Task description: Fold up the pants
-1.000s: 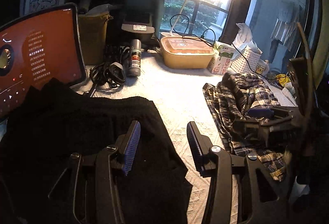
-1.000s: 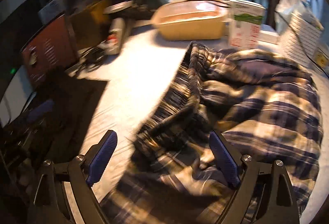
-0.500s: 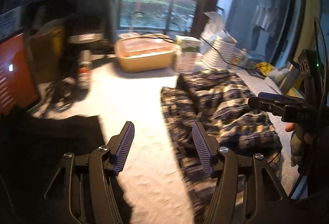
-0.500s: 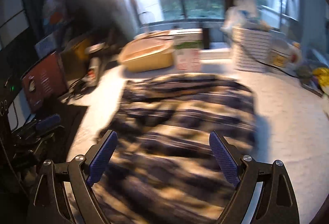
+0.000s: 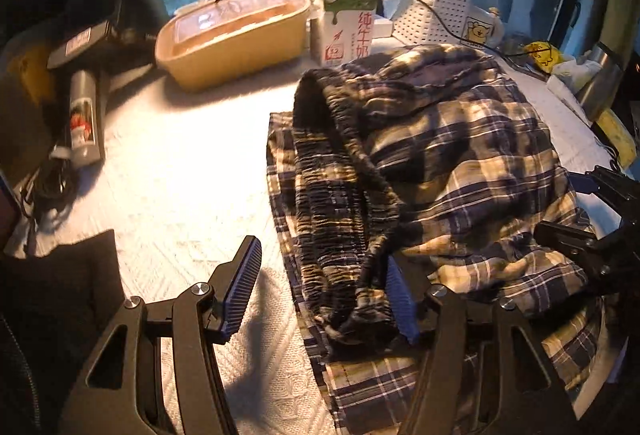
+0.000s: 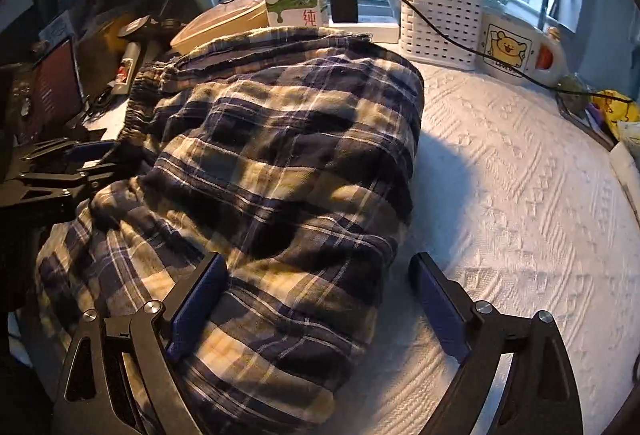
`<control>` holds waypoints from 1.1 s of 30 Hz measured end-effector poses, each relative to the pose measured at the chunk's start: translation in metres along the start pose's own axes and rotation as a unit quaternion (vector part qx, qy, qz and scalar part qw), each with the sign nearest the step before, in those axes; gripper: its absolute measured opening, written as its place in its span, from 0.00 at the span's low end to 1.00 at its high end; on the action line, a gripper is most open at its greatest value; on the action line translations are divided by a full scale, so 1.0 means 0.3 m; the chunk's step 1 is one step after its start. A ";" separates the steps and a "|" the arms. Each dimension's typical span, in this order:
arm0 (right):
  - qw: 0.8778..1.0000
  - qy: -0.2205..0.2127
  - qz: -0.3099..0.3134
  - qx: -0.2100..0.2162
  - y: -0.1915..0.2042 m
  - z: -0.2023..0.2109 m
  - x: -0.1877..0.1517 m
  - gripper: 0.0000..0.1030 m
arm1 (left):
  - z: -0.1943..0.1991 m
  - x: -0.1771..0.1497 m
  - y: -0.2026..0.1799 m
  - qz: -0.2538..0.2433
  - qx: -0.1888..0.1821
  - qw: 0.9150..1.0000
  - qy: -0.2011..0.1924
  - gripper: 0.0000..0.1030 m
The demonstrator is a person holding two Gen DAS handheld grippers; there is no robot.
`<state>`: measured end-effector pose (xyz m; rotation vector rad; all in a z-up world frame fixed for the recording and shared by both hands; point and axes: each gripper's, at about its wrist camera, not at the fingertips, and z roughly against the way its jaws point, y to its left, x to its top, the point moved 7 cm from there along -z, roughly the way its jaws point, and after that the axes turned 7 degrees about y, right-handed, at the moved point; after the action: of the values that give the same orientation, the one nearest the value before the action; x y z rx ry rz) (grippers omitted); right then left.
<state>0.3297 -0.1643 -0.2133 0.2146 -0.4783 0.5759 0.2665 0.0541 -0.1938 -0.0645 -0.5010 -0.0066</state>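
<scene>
Crumpled plaid pants (image 5: 440,155) (image 6: 280,155) lie in a heap on the white textured tablecloth (image 6: 520,195). Their gathered elastic waistband (image 5: 332,187) faces left. My left gripper (image 5: 322,259) hovers low over the near end of that waistband, its jaws opening; the band lies between the blue pads, unpinched. My right gripper (image 6: 316,263) is open and straddles the near right edge of the heap, with fabric between its pads. Each gripper shows in the other's view: the right gripper (image 5: 592,223) at the heap's right side, the left gripper (image 6: 60,163) at its left.
A black garment (image 5: 60,295) lies at the near left. Along the back stand a tan lidded container (image 5: 232,35), a milk carton (image 5: 348,23), a white perforated basket (image 6: 440,19) and a bear-print mug (image 6: 508,47). A spray can (image 5: 84,115) and cables lie at the left.
Both grippers have swung right, off the black garment and over the plaid pants. The left jaws stand wider than before. The right gripper now straddles the heap's right edge.
</scene>
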 end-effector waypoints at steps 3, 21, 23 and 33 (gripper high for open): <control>1.000 0.004 0.023 -0.001 -0.002 0.003 -0.005 0.91 | -0.013 -0.012 0.014 0.014 -0.007 1.000 0.009 0.61; 0.997 -0.064 -0.049 0.009 -0.229 0.179 -0.002 0.91 | 0.222 0.100 0.029 -0.009 -0.019 0.997 -0.078 0.66; 0.994 -0.080 -0.074 0.014 -0.263 0.189 0.042 0.91 | 0.184 0.144 0.015 -0.019 -0.020 0.997 -0.077 0.66; 0.997 -0.068 -0.025 -0.037 -0.235 0.050 0.263 0.91 | 0.000 0.256 0.056 -0.024 -0.009 0.998 -0.049 0.66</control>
<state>0.4221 -0.1900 -0.1660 0.1943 -0.6228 0.4954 0.3343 0.0716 -0.1579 -0.0710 -0.5999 -0.0562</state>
